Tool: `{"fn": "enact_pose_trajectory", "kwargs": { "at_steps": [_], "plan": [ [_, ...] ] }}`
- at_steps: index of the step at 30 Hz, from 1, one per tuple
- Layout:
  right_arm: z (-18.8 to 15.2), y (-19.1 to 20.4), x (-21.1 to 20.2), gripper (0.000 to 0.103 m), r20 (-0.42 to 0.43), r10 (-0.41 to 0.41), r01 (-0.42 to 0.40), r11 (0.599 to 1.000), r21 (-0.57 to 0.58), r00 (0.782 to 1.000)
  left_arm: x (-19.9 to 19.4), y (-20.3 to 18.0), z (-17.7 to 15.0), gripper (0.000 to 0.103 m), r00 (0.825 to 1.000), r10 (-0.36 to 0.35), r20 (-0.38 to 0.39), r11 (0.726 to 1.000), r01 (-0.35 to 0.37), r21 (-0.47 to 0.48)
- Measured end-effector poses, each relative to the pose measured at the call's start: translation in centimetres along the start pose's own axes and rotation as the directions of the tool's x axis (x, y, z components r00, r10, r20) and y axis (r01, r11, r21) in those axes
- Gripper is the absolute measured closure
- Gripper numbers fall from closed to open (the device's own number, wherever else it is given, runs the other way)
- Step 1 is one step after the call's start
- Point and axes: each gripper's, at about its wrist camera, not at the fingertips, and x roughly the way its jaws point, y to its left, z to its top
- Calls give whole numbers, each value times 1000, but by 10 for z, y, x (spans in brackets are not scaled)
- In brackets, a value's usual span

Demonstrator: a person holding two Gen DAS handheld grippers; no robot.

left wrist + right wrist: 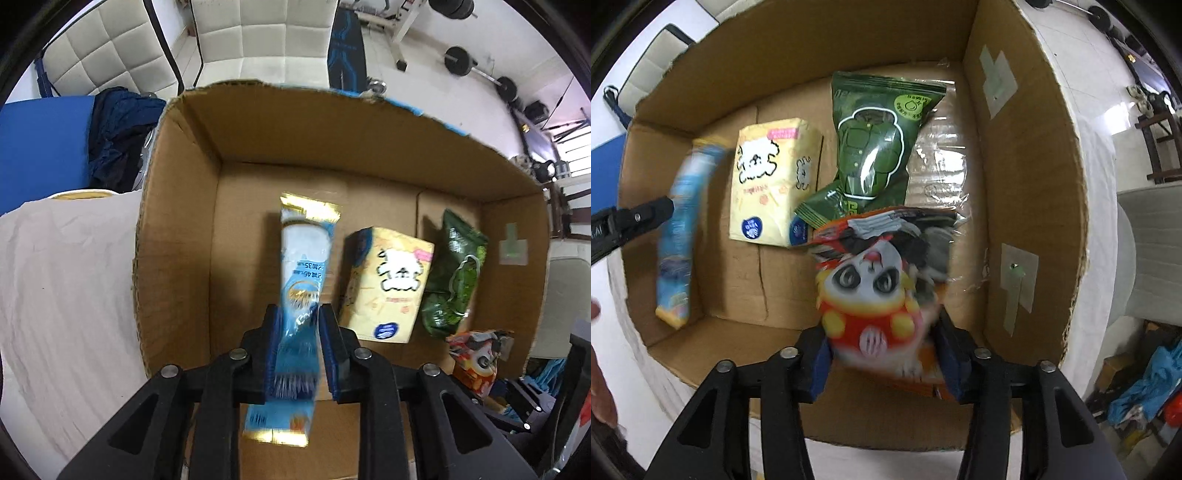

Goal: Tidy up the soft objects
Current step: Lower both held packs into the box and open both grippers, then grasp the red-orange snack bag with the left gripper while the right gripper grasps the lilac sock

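My left gripper (297, 314) is shut on a long blue and white snack packet (303, 258) and holds it over the left part of an open cardboard box (177, 229). The packet also shows in the right wrist view (679, 229), with the left gripper's finger (646, 216) on it. My right gripper (882, 332) is shut on an orange panda snack bag (875, 284), low over the box's near right side (1027, 147). A yellow tissue pack (772, 181) and a green snack bag (875, 147) lie on the box floor; both also show in the left wrist view (388, 284) (456, 280).
The box stands on a white cloth-covered table (62, 295). White padded chairs (258, 33) and a blue cloth heap (118, 129) are behind it. Gym weights (476, 66) lie on the floor at the far right.
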Motion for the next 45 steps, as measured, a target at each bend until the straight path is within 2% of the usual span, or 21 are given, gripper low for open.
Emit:
{"fn": "enact_pose_trajectory", "kwargs": {
  "at_steps": [2, 3, 4, 9, 11, 12, 13, 14, 15, 17, 21, 31, 35, 40, 45],
  "plan": [
    [-1, 1, 0, 34, 5, 12, -12, 1000, -7, 1000, -1, 0, 0, 82, 1000, 1, 5, 1000, -1, 3],
    [-1, 2, 0, 25, 7, 6, -6, 1000, -8, 1000, -3, -1, -1, 79, 1000, -1, 7, 1000, 1, 3],
    [-2, 3, -2, 22, 19, 3, -2, 1000, -8, 1000, -5, -1, -2, 78, 1000, -4, 10, 1000, 4, 2],
    [-4, 9, -10, 21, 37, -4, 4, 1000, -14, 999, -21, -2, -13, 76, 999, 0, 42, 1000, -1, 9],
    [-9, 10, -16, 12, 45, -3, 4, 1000, -14, 999, -29, -3, -18, 70, 998, -11, 55, 1000, 11, 9],
    [-10, 10, -19, 5, 54, 0, 1, 1000, -12, 999, -32, -1, -21, 65, 998, -18, 61, 1000, 17, 5],
    [-11, 12, -21, 0, 59, 0, 1, 1000, -13, 998, -36, 0, -25, 55, 997, -24, 69, 1000, 24, 1],
    [-13, 13, -25, 0, 67, -7, 8, 1000, -11, 998, -41, 1, -29, 49, 997, -19, 81, 1000, 19, 1],
    [-15, 13, -27, 0, 76, -13, 14, 1000, -10, 997, -45, 0, -33, 34, 995, -5, 95, 1000, 4, 4],
    [-20, 14, -33, 0, 93, -22, 24, 1000, -17, 995, -55, -1, -41, 15, 990, 34, 139, 999, -37, 19],
    [-29, 22, -49, 0, 131, -52, 57, 998, -39, 990, -67, -1, -59, 5, 983, 55, 178, 998, -60, 24],
    [-68, 42, -88, 0, 237, -74, 98, 991, -93, 969, -98, -2, -108, 5, 964, 62, 260, 998, -65, 2],
    [-85, 48, -103, 0, 268, -56, 86, 991, -102, 962, -114, 0, -129, 5, 951, 79, 298, 997, -77, -19],
    [-110, 55, -100, 0, 253, -12, 41, 993, -111, 967, -116, 9, -157, 5, 948, 72, 311, 997, -62, -43],
    [-131, 59, -69, 0, 178, 32, -14, 994, -104, 984, -92, 30, -185, 5, 964, 83, 253, 995, -65, -78]
  ]
}}
